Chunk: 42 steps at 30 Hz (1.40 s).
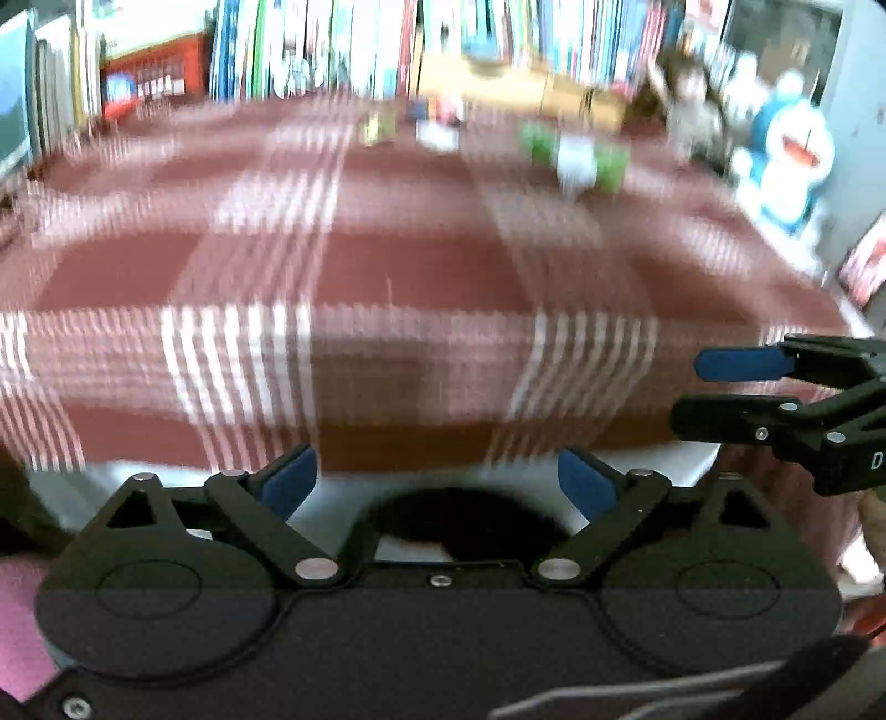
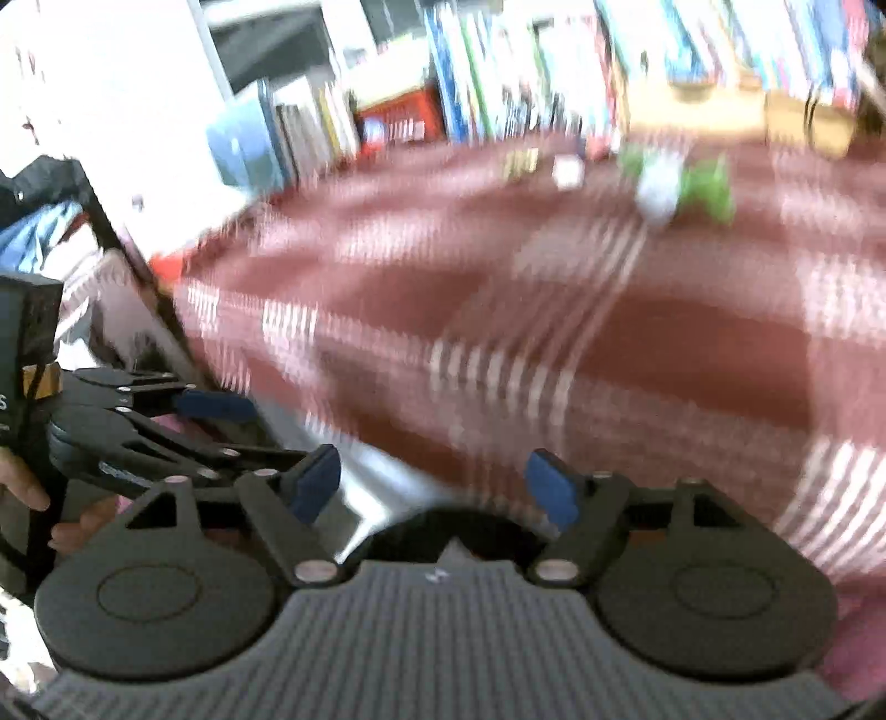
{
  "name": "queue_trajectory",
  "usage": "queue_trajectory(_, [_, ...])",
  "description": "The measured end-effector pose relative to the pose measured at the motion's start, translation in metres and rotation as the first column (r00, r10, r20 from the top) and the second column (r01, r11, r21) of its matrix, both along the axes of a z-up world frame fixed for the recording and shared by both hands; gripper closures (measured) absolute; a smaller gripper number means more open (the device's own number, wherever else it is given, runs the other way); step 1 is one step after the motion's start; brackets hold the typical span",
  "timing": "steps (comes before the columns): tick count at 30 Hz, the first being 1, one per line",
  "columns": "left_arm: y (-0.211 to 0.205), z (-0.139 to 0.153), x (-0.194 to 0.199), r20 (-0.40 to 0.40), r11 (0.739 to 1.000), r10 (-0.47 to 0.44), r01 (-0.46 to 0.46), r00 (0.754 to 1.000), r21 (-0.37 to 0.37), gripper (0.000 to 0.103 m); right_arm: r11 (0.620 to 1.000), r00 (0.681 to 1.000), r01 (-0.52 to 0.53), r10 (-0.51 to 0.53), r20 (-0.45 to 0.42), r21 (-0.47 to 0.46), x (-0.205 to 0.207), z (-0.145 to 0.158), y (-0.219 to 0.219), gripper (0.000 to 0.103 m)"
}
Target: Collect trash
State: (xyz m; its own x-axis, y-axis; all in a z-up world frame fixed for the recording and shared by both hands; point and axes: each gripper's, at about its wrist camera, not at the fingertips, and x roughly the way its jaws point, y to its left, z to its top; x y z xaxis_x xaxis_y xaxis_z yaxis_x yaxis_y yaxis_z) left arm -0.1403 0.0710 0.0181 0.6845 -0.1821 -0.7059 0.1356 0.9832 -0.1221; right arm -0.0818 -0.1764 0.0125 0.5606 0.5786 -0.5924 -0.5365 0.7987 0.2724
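A: From the left wrist view, what does the left gripper (image 1: 437, 479) show?

B: Its two black fingers with blue pads (image 1: 290, 479) stand wide apart, released, with nothing between them. Just beyond them lies the near edge of a table under a dark red cloth with white checked stripes (image 1: 421, 288). The picture is heavily blurred.

A: And the trash?

B: At the far side of the cloth, right of centre, sits a blurred white and green clump (image 1: 576, 155), too smeared to name. Left of it are a small white scrap (image 1: 437, 133) and a small yellowish item (image 1: 379, 124), equally unclear. All are well apart from the gripper.

A: Anything else in that view?

B: The right gripper (image 1: 686, 387) reaches in from the right edge, its blue-padded fingers parted and empty. A row of upright colourful books (image 1: 332, 44) lines the far side, and a blue and white cartoon cat figure (image 1: 792, 160) stands at the far right.

A: Now the right wrist view?

B: The right gripper (image 2: 437, 487) is likewise released, its pads (image 2: 318, 482) apart, holding nothing. The white and green clump (image 2: 670, 183) lies far across the cloth (image 2: 664, 343), right of centre, with the white scrap (image 2: 567, 169) to its left. The left gripper (image 2: 266, 429) shows at the near left, open and empty, with a person's fingers (image 2: 27, 490) gripping its handle. The books (image 2: 498, 83) stand along the far edge.
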Motion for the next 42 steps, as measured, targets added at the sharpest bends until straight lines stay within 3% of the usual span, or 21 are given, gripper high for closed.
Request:
queue_trajectory(6, [0.005, 0.033, 0.044, 0.182, 0.999, 0.039, -0.041, 0.982, 0.008, 0.006, 0.987, 0.97, 0.155, -0.144, 0.197, -0.039, 0.032, 0.037, -0.018, 0.015])
queue_trajectory(10, [0.006, 0.038, 0.095, 0.223, 0.995, 0.095, -0.095, 0.97, -0.009, 0.006, 0.964, 0.938, 0.258, -0.235, 0.254, -0.063, 0.065, 0.04, -0.02, 0.015])
queue_trajectory(16, [0.009, 0.034, 0.182, 0.239, 0.98, 0.198, -0.197, 0.951, -0.027, 0.006, 0.926, 0.914, 0.36, -0.326, 0.24, -0.113, 0.118, 0.03, -0.019, 0.013])
queue_trajectory(20, [0.009, 0.03, 0.239, 0.263, 0.973, 0.222, -0.232, 0.939, 0.004, 0.006, 0.923, 0.921, 0.363, -0.335, 0.201, -0.126, 0.148, 0.017, -0.013, 0.0])
queue_trajectory(29, [-0.001, -0.003, 0.343, 0.228, 0.943, 0.301, -0.325, 0.926, 0.074, 0.01, 0.913, 0.917, 0.381, -0.352, 0.189, -0.147, 0.198, 0.005, 0.003, 0.0])
queue_trajectory(35, [-0.001, -0.024, 0.378, 0.151, 0.945, 0.312, -0.323, 0.938, 0.053, 0.028, 0.912, 0.921, 0.379, -0.355, 0.161, -0.158, 0.222, -0.003, 0.007, 0.001])
queue_trajectory(39, [-0.005, -0.03, 0.382, 0.157, 0.944, 0.302, -0.317, 0.94, 0.085, 0.041, 0.914, 0.925, 0.373, -0.355, 0.134, -0.156, 0.229, -0.008, 0.008, 0.004])
queue_trajectory(42, [-0.009, -0.03, 0.38, 0.166, 0.947, 0.282, -0.302, 0.945, 0.111, 0.062, 0.917, 0.928, 0.365, -0.345, 0.138, -0.163, 0.229, -0.009, 0.01, 0.01])
